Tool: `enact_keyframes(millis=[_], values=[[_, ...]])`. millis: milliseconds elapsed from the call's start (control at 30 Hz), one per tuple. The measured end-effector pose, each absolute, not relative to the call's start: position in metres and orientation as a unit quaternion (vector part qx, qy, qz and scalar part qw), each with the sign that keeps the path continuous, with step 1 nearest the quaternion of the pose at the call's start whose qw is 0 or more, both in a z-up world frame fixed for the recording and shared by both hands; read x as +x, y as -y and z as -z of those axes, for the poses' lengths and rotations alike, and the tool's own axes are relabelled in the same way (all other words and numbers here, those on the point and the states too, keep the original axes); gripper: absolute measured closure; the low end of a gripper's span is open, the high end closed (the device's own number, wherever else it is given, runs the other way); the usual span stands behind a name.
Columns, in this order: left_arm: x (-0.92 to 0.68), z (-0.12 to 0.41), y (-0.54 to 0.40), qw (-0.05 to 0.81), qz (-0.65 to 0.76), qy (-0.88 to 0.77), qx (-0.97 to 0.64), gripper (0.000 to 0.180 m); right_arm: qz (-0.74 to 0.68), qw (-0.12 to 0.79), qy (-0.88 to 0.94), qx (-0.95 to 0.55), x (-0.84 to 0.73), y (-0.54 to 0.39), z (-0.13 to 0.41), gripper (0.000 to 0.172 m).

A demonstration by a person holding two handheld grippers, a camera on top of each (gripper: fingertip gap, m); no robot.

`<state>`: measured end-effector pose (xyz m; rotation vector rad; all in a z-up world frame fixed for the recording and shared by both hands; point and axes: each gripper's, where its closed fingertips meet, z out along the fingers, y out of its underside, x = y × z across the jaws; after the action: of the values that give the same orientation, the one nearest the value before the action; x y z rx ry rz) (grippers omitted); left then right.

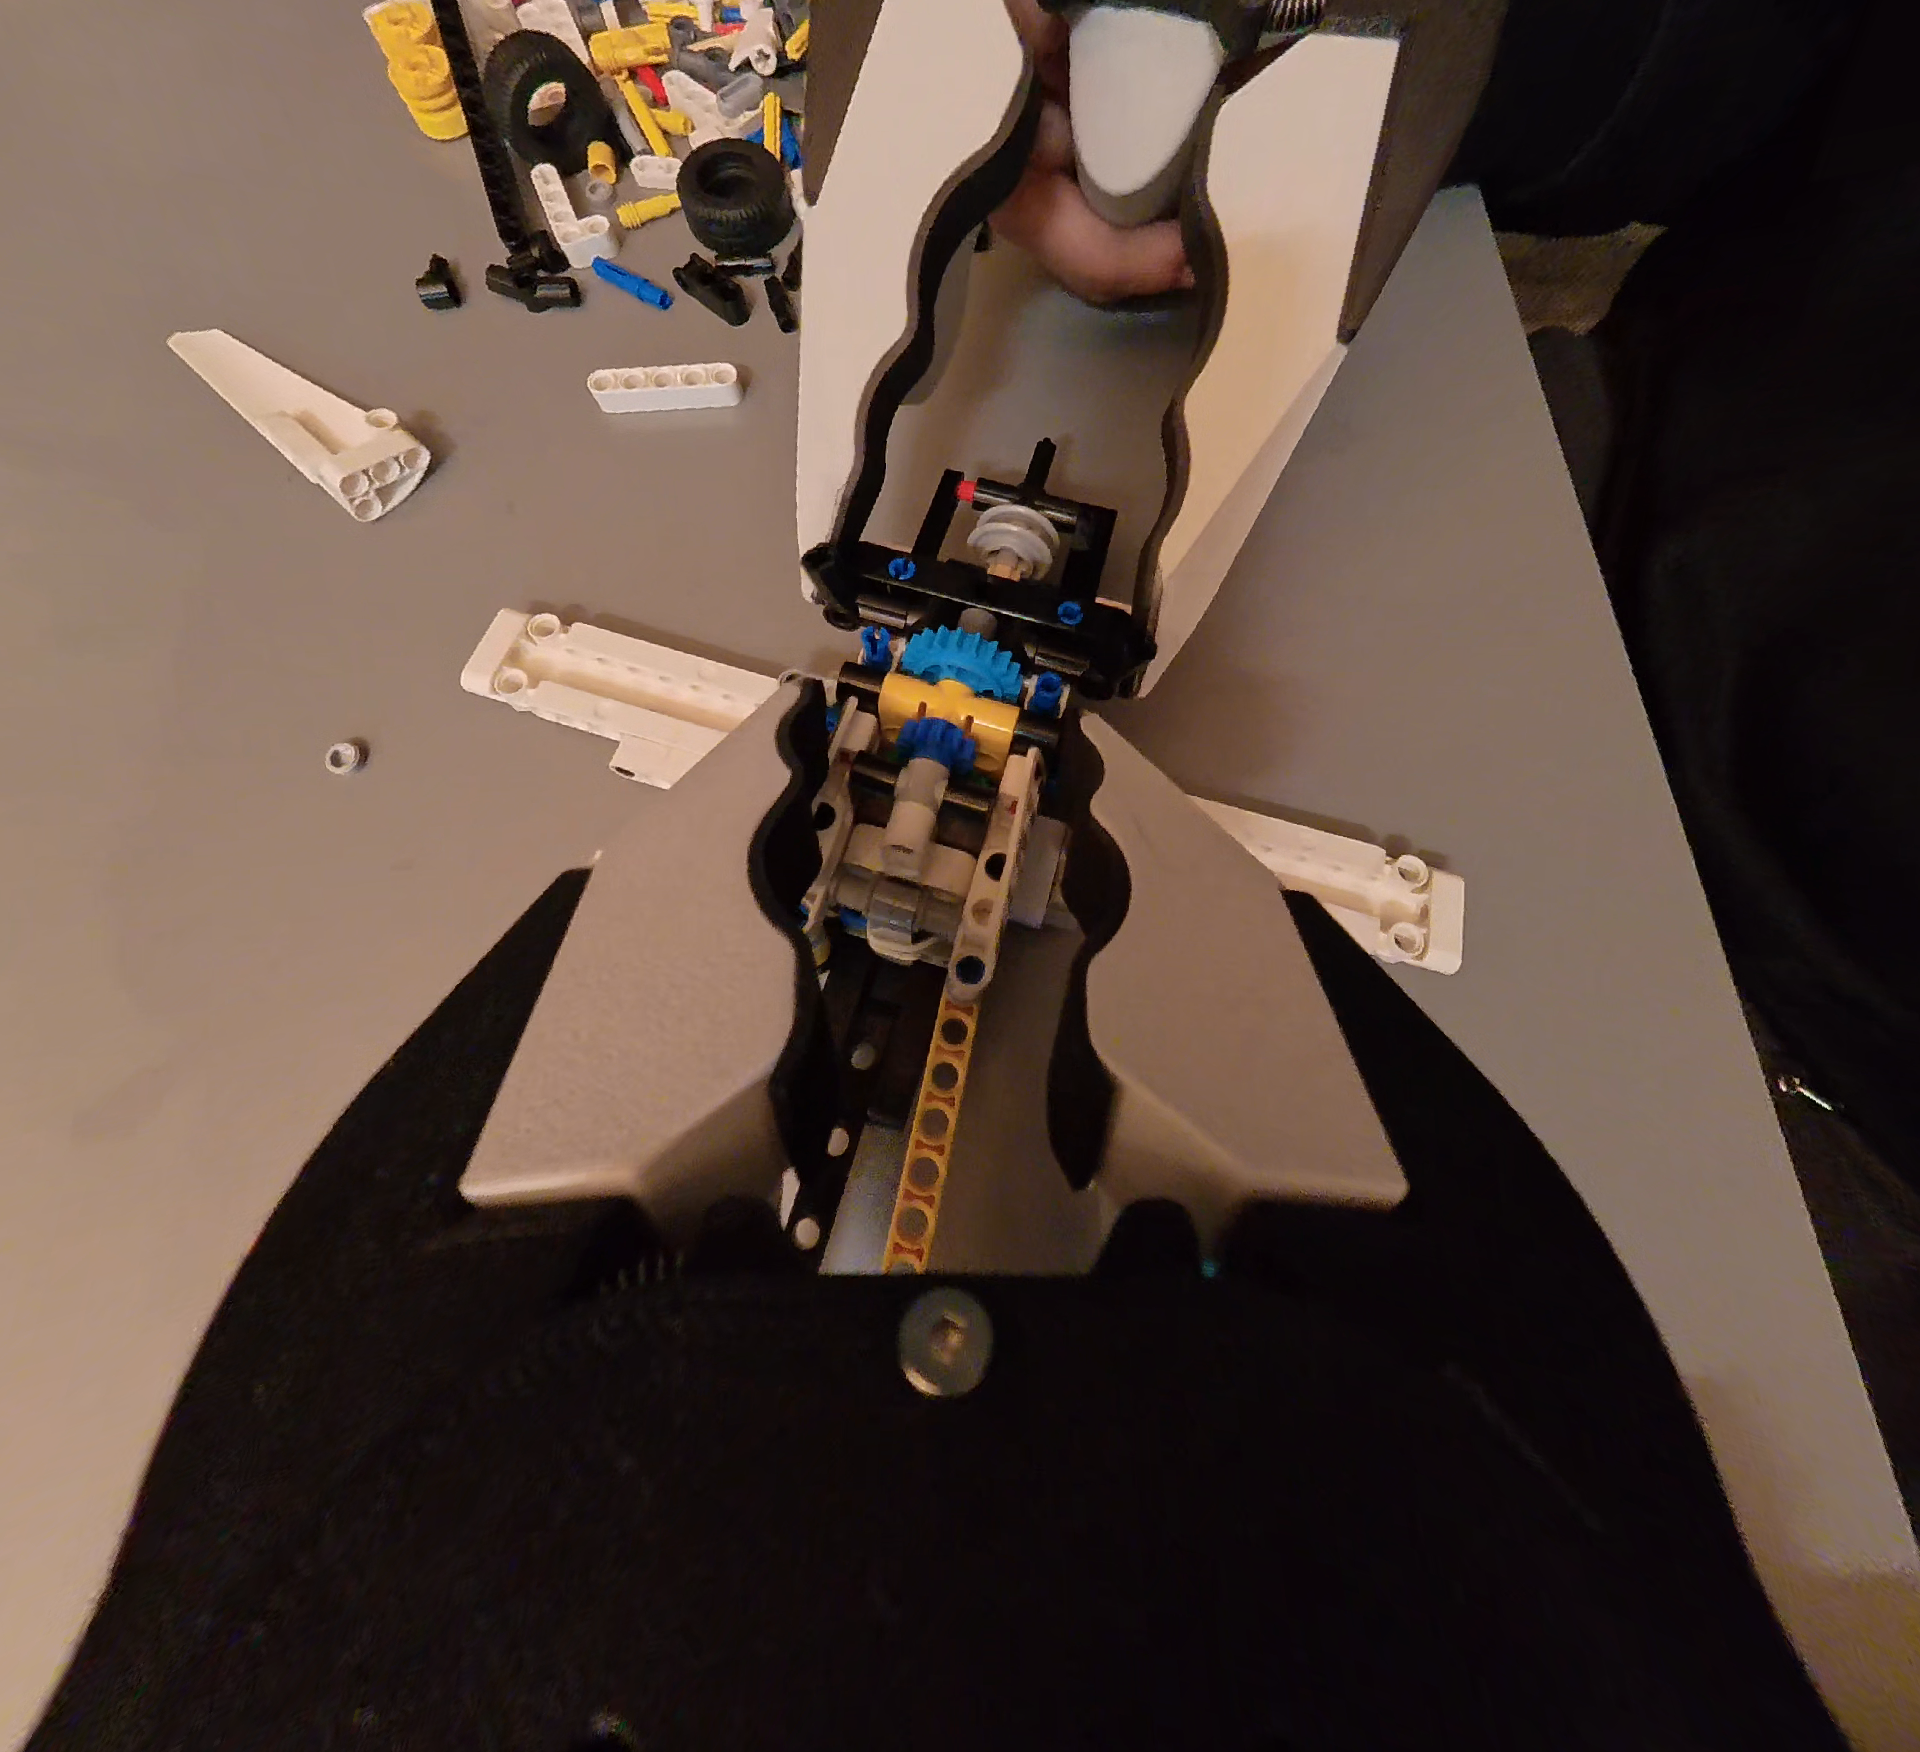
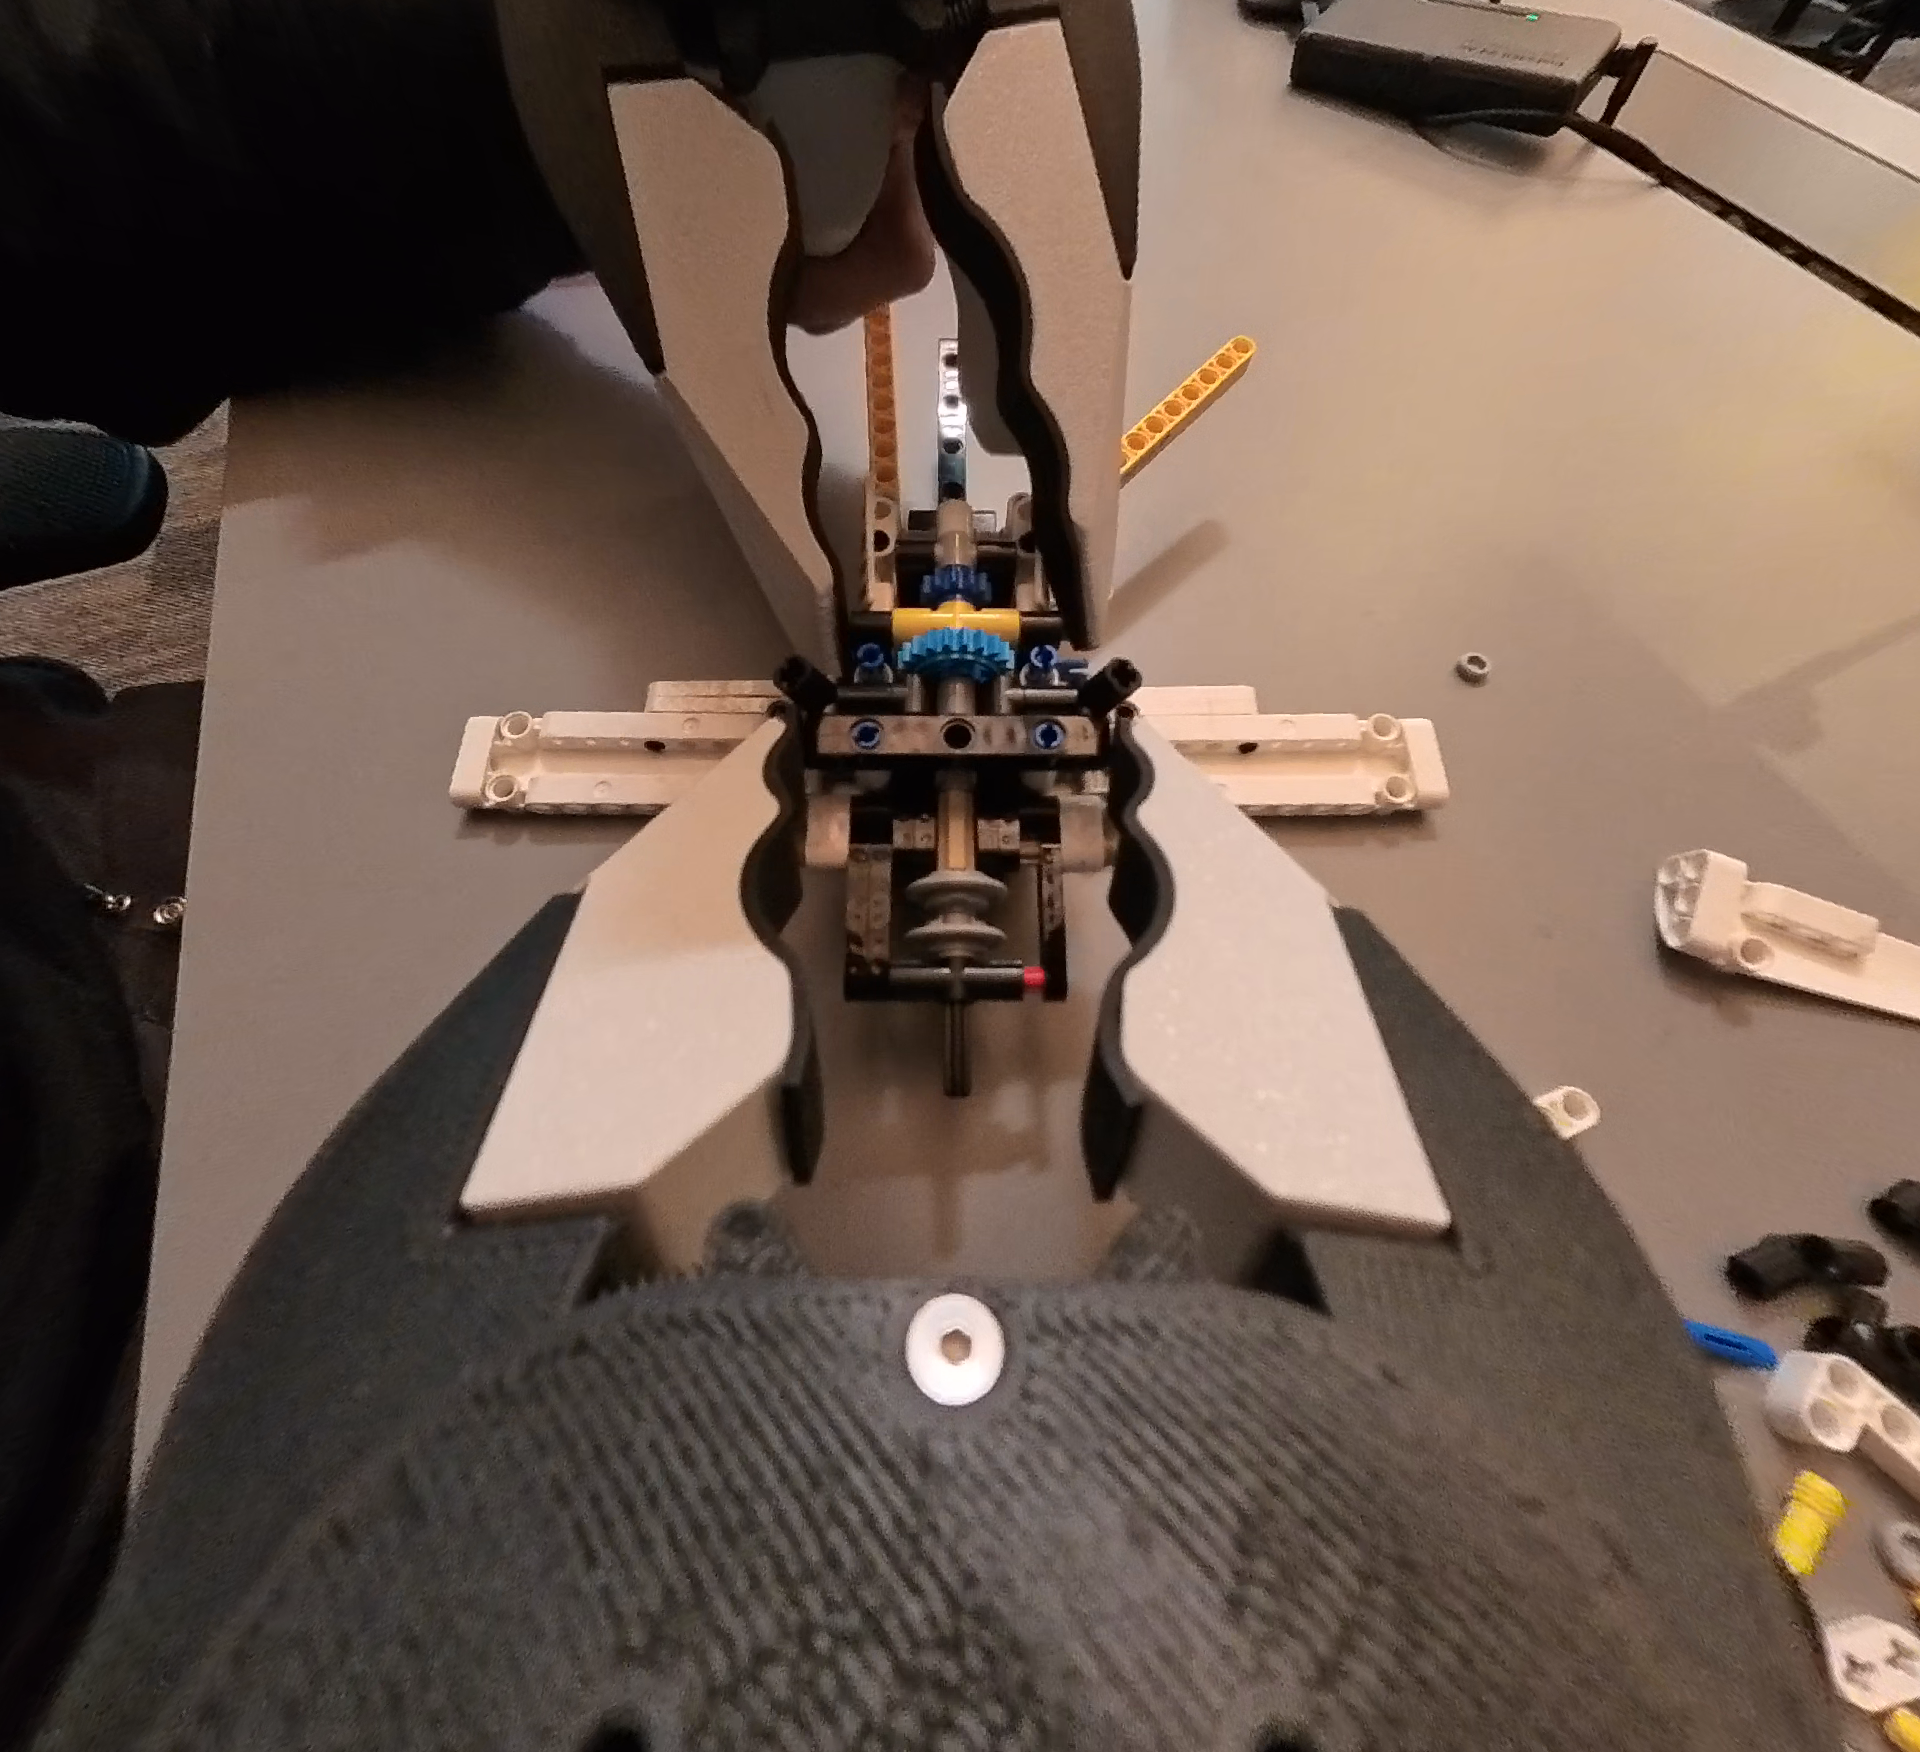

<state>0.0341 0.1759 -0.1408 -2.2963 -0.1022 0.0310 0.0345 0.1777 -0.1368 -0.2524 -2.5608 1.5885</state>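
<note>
Facing each other across the grey counter, the left tongs pinch the gear end of a brick-built mechanism while the right tongs clamp its black cross beam, pads pressed to both sides. Each tool's fingers cover the model's flanks and the middle of the white panel under it. Only the left view shows the loose parts pile; only the right shows the black boxes at the counter's far edge.
</note>
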Motion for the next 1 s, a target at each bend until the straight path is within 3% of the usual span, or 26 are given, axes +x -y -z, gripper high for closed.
enact_keyframes(millis=[300, 800, 1000], values=[[0.036, 0.141, -0.175, 0.411, -0.001, 0.055, -0.91, 0.136, -0.512, 0.064, 0.852, -0.087, 0.034, -0.176, 0.142, 0.113], [0.047, 0.136, -0.176, 0.413, -0.002, 0.042, -0.91, 0.133, -0.575, -0.031, 0.812, -0.096, 0.042, -0.177, 0.122, 0.114], [0.047, 0.137, -0.173, 0.416, -0.006, 0.047, -0.908, 0.133, -0.574, -0.023, 0.814, -0.089, 0.043, -0.175, 0.123, 0.113]])
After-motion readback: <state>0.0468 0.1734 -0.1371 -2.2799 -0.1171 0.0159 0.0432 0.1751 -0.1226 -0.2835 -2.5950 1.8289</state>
